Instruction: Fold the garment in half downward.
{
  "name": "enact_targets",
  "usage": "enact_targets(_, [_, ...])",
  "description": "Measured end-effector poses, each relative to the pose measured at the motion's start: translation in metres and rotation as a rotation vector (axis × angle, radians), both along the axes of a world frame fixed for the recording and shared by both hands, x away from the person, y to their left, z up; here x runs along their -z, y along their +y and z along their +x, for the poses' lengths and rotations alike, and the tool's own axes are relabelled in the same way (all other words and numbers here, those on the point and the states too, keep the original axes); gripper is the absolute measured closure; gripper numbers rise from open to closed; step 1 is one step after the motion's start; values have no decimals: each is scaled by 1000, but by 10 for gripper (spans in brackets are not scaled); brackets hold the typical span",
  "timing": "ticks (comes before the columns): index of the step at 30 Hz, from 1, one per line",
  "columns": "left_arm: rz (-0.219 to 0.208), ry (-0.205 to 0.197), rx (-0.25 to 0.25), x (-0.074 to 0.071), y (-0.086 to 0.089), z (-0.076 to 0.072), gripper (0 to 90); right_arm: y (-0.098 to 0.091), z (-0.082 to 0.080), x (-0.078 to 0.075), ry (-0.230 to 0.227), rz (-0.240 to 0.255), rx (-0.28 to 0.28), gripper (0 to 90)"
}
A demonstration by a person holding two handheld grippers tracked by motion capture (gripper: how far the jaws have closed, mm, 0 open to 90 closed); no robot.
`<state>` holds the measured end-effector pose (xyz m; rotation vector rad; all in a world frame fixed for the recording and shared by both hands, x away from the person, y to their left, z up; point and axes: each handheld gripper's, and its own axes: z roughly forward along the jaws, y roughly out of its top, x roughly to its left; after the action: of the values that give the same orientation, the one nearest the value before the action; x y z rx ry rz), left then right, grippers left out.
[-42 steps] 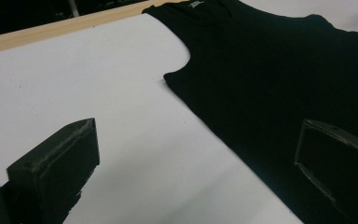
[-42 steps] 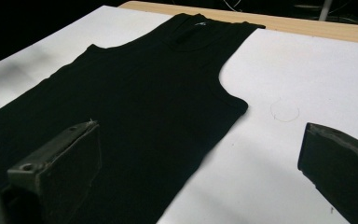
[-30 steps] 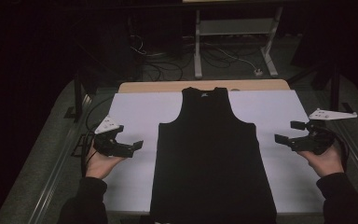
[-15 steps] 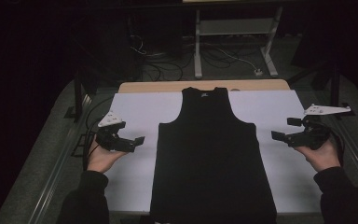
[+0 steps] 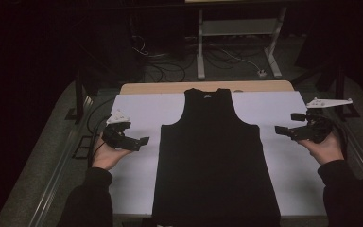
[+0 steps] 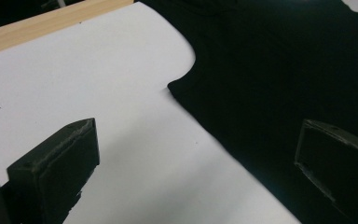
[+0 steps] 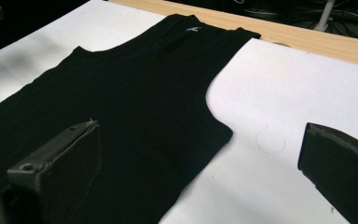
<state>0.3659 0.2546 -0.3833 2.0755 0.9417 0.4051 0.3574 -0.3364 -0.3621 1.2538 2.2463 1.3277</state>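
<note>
Black jaws of the left gripper (image 6: 196, 172) are set wide apart, nothing between them; those of the right gripper (image 7: 200, 172) likewise. Black sleeveless top (image 5: 215, 156) is laid flat, centred on the white sheet (image 5: 137, 113), neck toward the far wooden table edge (image 5: 170, 87), between both grippers. A small pale neck label (image 7: 193, 29) is resolved in the right gripper view; the armhole corner (image 6: 170, 85) in the left gripper view.

Tank top (image 5: 216, 161) flat on sheet (image 5: 137, 109), centred on surface (image 5: 179, 87), neck toward far edge, hem at near edge. Left gripper (image 5: 139, 142) just left of its side seam, above sheet. Right gripper (image 5: 283, 131) just right of opposite seam.
</note>
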Motion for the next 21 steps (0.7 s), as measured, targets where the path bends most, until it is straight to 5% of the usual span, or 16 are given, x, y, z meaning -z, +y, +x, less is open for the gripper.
enact_targets(21, [38, 15, 24, -16, -12, 26, 0, 3, 26, -5, 33, 1, -1, 0])
